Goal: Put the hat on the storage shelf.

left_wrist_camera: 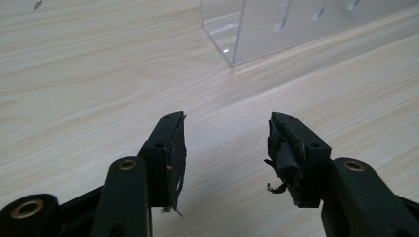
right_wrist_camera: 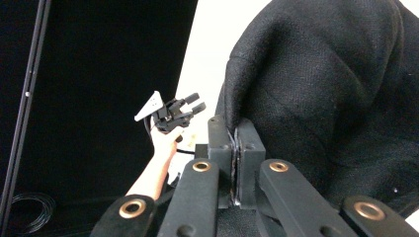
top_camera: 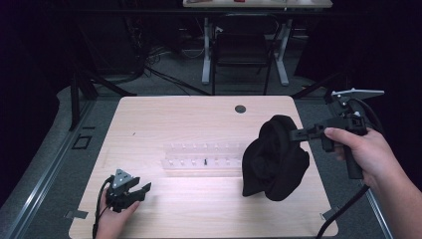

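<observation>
High view shows the right gripper (top_camera: pixel 291 133) clamped on the black cloth (top_camera: pixel 274 157), hanging toward seven o'clock, while the left gripper (top_camera: pixel 141 189), jaws apart, sits far off at nine o'clock.

no readable text, labels or signs

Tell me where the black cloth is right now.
In the high view the black cloth hangs at the table's right side, pinched by the right gripper, just right of the clear rack.

Black hand-held gripper (top_camera: pixel 130 190), brass rivets
</observation>
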`<state>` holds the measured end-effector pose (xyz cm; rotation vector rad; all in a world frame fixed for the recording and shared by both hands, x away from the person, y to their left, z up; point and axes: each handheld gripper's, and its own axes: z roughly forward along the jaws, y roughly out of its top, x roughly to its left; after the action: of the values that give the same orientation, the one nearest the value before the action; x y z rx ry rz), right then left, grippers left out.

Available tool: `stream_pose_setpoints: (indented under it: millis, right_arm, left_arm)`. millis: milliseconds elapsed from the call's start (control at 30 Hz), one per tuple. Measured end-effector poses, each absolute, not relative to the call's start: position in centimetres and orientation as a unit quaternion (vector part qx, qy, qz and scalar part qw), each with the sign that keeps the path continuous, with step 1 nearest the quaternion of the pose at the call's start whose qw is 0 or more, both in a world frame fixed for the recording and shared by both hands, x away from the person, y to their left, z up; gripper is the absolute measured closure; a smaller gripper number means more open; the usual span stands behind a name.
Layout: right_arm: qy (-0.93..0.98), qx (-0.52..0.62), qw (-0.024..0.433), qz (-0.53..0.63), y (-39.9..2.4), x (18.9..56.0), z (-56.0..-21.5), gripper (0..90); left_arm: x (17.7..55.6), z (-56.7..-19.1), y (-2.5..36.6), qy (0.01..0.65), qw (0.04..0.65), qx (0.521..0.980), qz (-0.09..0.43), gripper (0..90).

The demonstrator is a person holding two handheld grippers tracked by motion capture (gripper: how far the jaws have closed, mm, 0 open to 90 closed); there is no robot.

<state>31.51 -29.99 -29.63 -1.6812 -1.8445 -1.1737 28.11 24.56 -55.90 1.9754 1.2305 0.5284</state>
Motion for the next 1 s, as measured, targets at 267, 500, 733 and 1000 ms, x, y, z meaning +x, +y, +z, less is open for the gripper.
stream_pose_setpoints:
  millis: [267, 500, 733, 1000]
  right_arm:
    - [-0.654, -0.584, 0.185, -0.444, -29.4, 32.2, -27.5, 88.6]
    - [-0.654, -0.575, 0.182, -0.457, -28.5, 33.0, -26.5, 88.6]
    - [-0.653, -0.576, 0.179, -0.458, -27.5, 34.1, -26.3, 88.6]
    - [-0.650, -0.576, 0.178, -0.463, -26.4, 35.4, -26.1, 88.6]
  left_arm:
    - [28.1, -55.9, 24.6, 0.479, 0.370, 0.769, 0.206, 48.9]
    - [28.1, -55.8, 24.6, 0.478, 0.369, 0.770, 0.204, 48.8]
    - [28.2, -55.8, 24.7, 0.478, 0.372, 0.770, 0.202, 47.6]
    - [28.2, -55.8, 24.7, 0.479, 0.373, 0.769, 0.200, 46.1]
